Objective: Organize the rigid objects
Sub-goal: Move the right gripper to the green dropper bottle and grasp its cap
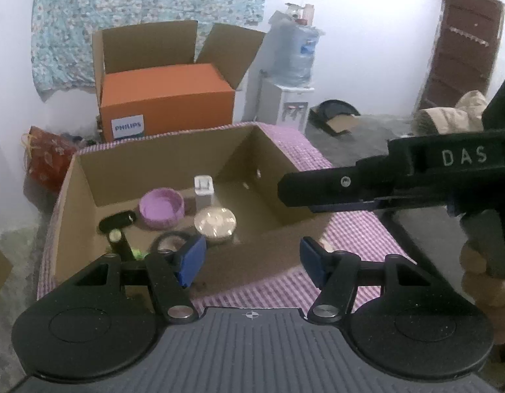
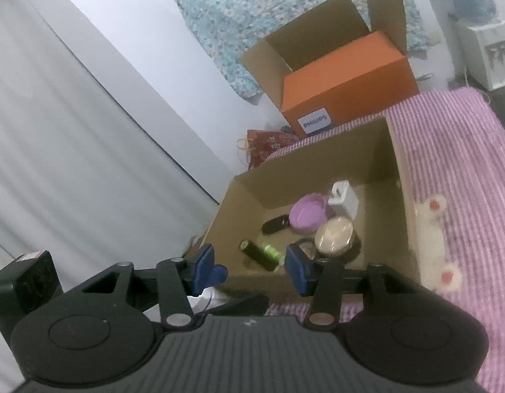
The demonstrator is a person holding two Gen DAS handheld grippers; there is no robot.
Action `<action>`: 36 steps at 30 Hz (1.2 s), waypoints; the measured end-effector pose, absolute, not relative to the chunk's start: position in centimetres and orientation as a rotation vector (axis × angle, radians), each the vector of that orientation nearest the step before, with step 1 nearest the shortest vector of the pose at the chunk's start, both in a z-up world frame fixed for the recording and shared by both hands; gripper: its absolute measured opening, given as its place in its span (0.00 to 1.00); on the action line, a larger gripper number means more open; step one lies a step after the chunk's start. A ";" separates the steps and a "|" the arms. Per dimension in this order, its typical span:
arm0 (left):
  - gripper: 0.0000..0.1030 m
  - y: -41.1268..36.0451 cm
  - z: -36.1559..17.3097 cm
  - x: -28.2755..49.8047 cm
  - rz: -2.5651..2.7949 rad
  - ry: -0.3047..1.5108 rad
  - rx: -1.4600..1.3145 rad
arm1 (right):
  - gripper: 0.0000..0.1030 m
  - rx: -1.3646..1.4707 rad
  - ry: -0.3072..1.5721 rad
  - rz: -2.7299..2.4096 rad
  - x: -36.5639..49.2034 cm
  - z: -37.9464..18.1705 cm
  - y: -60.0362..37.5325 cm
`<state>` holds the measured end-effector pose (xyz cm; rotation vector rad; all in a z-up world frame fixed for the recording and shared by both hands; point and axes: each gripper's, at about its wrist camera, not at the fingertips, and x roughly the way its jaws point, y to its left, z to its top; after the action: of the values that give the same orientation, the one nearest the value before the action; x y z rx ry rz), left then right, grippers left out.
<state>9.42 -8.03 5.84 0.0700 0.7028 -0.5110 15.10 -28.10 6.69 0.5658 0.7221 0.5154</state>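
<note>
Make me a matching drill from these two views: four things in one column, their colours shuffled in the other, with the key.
Things:
1. Round lid
2. Big box by the wall
3. Plug
4. Claw pads

Colours:
A. White
B. Blue
C. Purple
D. Orange

Pairs: 1-C, 2-D, 3-A, 4-B

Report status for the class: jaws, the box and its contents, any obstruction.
Left gripper and right gripper: jaws open, empty. Cardboard box holds purple lid, round tin, white adapter. Nothing blocking.
</note>
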 end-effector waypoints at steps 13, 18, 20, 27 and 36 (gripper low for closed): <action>0.63 -4.2 3.2 5.0 -0.485 0.716 0.069 | 0.56 0.537 0.735 0.487 10.5 5.5 -25.4; 0.63 -2.9 2.4 4.2 -0.432 0.713 0.066 | 0.56 0.518 0.730 0.479 9.8 5.4 -24.6; 0.63 -2.7 2.0 4.0 -0.406 0.707 0.073 | 0.56 0.527 0.744 0.482 9.7 5.0 -24.4; 0.63 -2.5 0.6 3.9 -0.329 0.675 0.129 | 0.56 0.528 0.810 0.498 10.5 2.9 -22.7; 0.53 -3.4 -2.5 5.8 -0.240 0.640 0.221 | 0.55 0.431 0.837 0.539 13.3 1.4 -18.4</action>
<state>5.83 -3.43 -2.53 0.2213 0.6403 -0.2396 13.34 -18.40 1.42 0.4313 0.8370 0.5392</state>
